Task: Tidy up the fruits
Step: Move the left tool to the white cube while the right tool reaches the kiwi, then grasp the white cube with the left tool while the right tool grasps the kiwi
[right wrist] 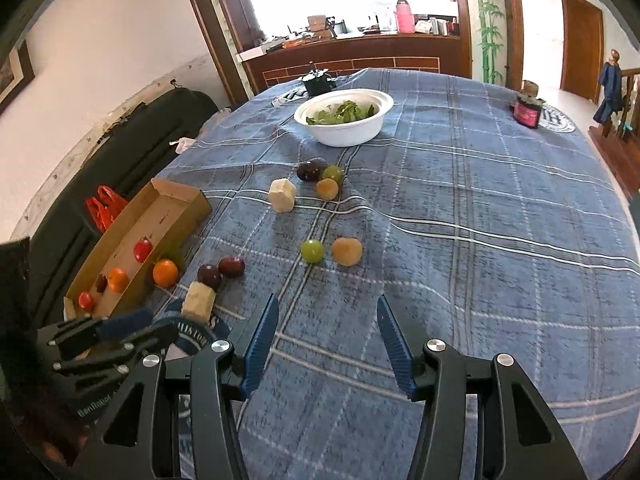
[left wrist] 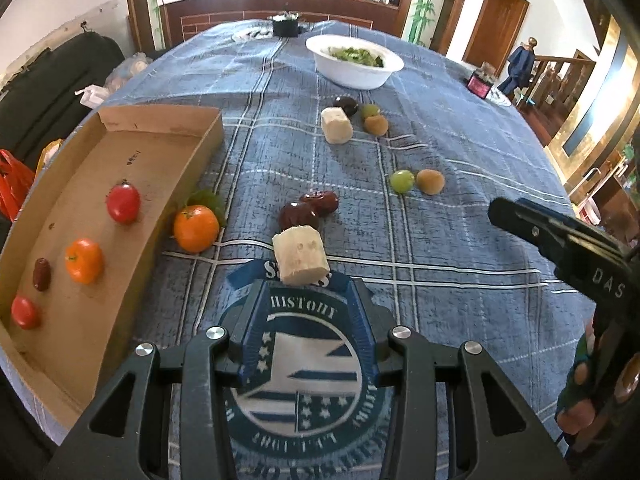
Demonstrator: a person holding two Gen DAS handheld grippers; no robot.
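Looking from the left wrist, the left gripper (left wrist: 306, 288), jaws apart and empty, sits just short of a pale chunk (left wrist: 301, 255) right of the cardboard tray (left wrist: 168, 120); 4 fruits lie inside. From the right wrist, the right gripper (right wrist: 328, 312) gapes empty, tray far left, its floor partly hidden.

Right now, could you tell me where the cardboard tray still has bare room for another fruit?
The far half of the cardboard tray, beyond the red tomato, is bare. The near half is crowded: orange tomato, dark date and a second red tomato sit close together.
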